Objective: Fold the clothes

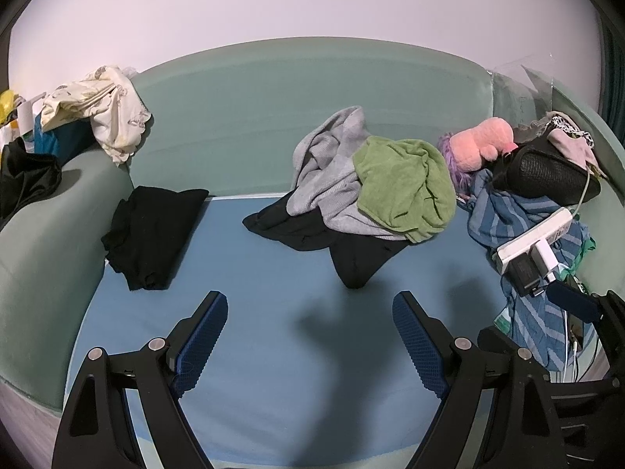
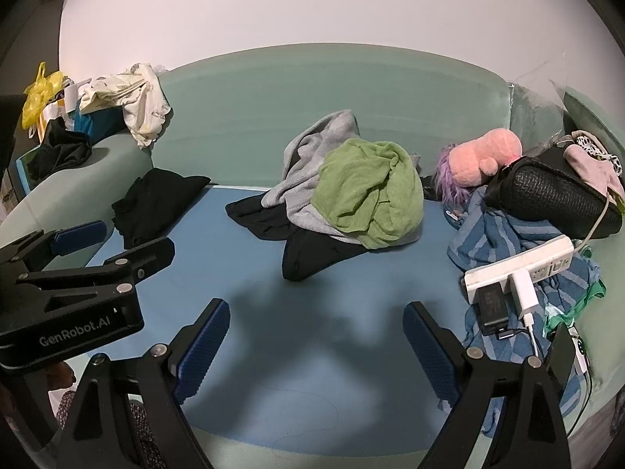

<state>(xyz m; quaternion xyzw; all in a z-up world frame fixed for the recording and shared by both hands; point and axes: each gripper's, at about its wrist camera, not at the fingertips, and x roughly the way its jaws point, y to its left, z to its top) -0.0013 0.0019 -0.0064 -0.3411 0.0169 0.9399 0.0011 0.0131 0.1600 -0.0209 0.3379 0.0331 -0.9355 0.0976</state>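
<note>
A heap of clothes lies at the back of the blue seat (image 1: 273, 371): a green garment (image 1: 406, 187) on a grey one (image 1: 332, 164), with a black one (image 1: 351, 250) underneath. The same green garment (image 2: 371, 191) shows in the right wrist view. A folded black garment (image 1: 152, 234) rests at the left against the armrest. My left gripper (image 1: 310, 308) is open over bare seat, short of the heap. My right gripper (image 2: 316, 312) is open too, with nothing between its fingers. The left gripper (image 2: 136, 236) sits beside it on the left.
A cream garment (image 1: 105, 117) and dark cloth hang over the left armrest. At the right lie a blue striped cloth (image 1: 508, 211), a white power strip (image 1: 535, 242) with chargers and cables, a pink plush toy (image 1: 484, 140) and a black bag (image 1: 547, 172).
</note>
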